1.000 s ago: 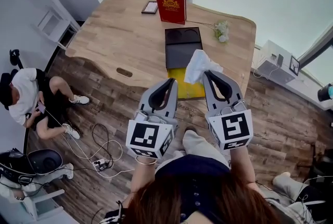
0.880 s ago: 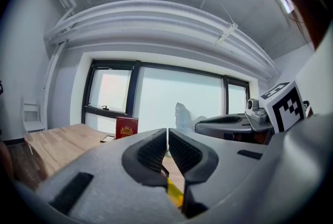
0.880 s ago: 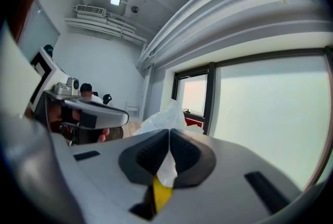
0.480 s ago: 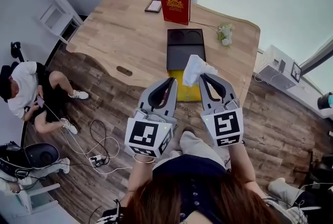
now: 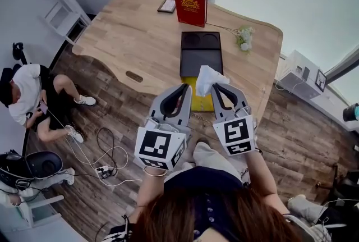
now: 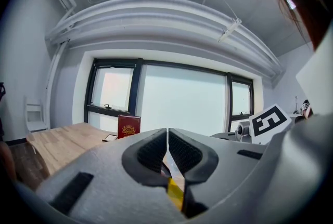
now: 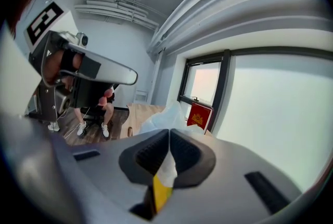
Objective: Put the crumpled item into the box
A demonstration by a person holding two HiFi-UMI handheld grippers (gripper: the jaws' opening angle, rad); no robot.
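We see the white crumpled item pinched in the right hand-held gripper, whose jaws are closed on a fold of it, the rest bunching out past the tips towards the far side. The open box, black with a yellow near section, lies on the counter directly beyond and below that gripper, its long axis running near to far. From the head view the item overlaps the seam between the yellow and black parts, so we judge it to hang over the box, though we cannot tell how high. The left hand-held gripper sits just left of the right one, jaws pressed together with nothing between them. The right one is therefore the one placed to lower and let go.
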